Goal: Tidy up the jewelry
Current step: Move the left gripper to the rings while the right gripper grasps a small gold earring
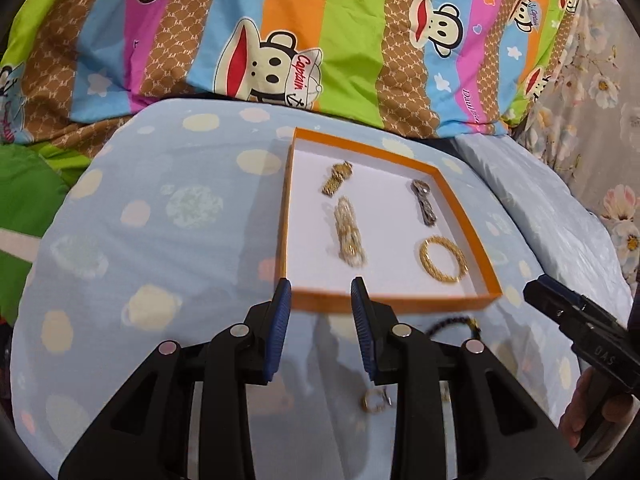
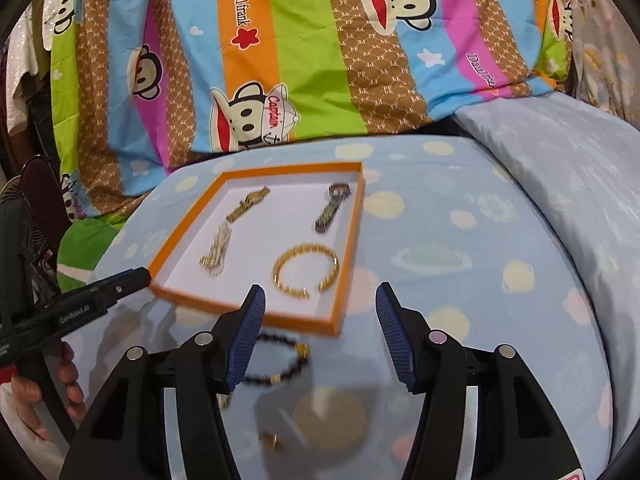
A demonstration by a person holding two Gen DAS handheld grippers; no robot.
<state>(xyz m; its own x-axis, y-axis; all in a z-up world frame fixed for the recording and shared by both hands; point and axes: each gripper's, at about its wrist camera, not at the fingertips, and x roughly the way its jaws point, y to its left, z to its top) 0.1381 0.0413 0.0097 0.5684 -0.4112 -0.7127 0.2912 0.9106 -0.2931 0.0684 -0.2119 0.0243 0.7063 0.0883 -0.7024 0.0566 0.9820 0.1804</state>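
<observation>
Behind, striped bedding (image 2: pixel 304 60) reads "Captain" (also "Daulfrank"); left gripper (image 2: pixel 140 276) labelled "GenRobot.AI".

Two wrist views, shared tray (image 1: pixel 460 200)

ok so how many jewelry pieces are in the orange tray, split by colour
gold pieces: 3, a watch, a chain bundle and an open bangle
dark silver watch: 1
total in the orange tray: 4
</observation>
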